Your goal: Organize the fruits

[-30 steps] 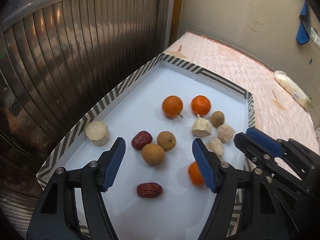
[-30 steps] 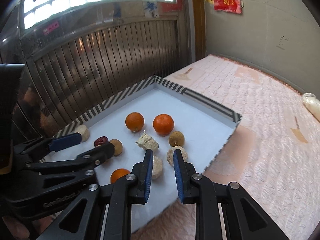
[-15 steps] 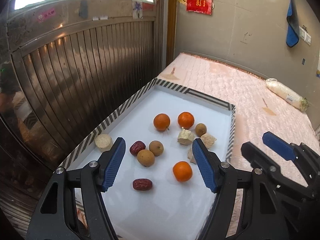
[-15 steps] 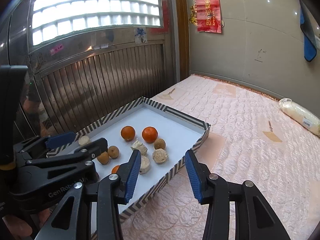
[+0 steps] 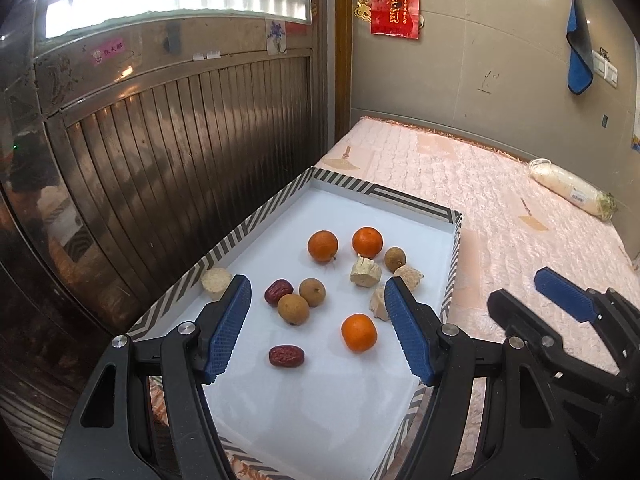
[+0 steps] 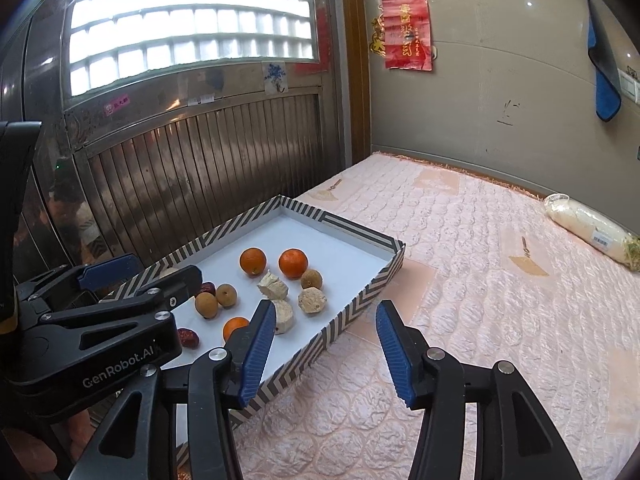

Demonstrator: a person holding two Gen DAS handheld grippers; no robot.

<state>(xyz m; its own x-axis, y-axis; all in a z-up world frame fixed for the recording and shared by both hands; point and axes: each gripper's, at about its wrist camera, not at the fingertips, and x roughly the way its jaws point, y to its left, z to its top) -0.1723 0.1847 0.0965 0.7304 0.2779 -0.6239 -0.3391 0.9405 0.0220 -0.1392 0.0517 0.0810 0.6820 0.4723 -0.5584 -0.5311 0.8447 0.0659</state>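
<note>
Both my grippers empty: left gripper (image 5: 318,334) jaws wide, right gripper (image 6: 326,346) jaws just been opening, nothing between. Fruits in tray (image 5: 256,228), frame centre, nearest orange (image 5: 359,332) ahead of left.

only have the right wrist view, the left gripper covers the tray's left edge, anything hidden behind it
Observer: Yes, a pale cylindrical chunk sits against the left wall of the tray.
Operator: is the left gripper carrying anything
Observer: No. The left gripper is open, with nothing between its pads.
Operator: how many red dates
Observer: Two red dates: one beside the longans, the other alone, nearer the camera.
</note>
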